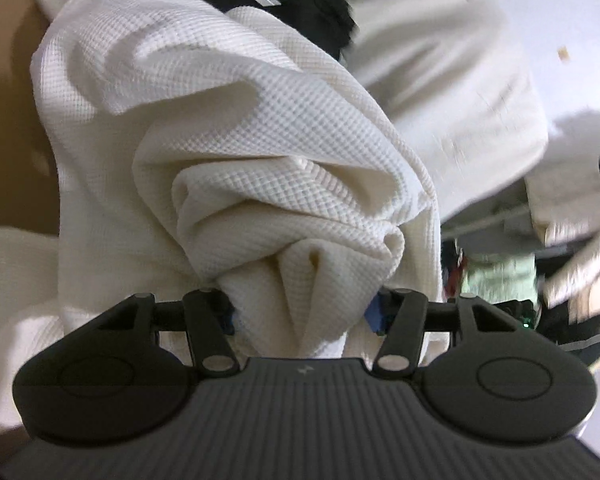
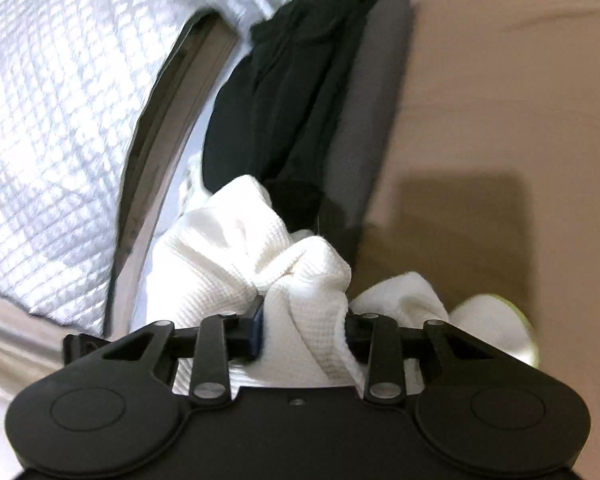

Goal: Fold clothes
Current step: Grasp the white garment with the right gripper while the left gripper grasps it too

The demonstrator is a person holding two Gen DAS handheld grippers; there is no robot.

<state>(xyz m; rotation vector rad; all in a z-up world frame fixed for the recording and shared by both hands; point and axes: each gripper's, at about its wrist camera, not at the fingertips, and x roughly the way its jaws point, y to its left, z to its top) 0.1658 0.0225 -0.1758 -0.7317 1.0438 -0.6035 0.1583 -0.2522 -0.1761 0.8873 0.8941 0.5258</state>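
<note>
The left gripper [image 1: 300, 312] clamps a bunched fold of the white garment [image 1: 228, 128]. The right gripper [image 2: 304, 330] pinches another bunch of it [image 2: 300, 280]. Beyond lie black clothes [image 2: 284, 92] on a tan surface [image 2: 500, 80].

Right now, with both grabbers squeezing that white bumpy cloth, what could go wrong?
1. The left gripper holds a thick bunched wad of the white waffle cloth, not one clean edge, so the fold may come out lumpy.
2. The right gripper also pinches gathered folds; layers might slip from its jaws when lifted.
3. The black garment lies right beside the cloth and could get dragged along.
</note>
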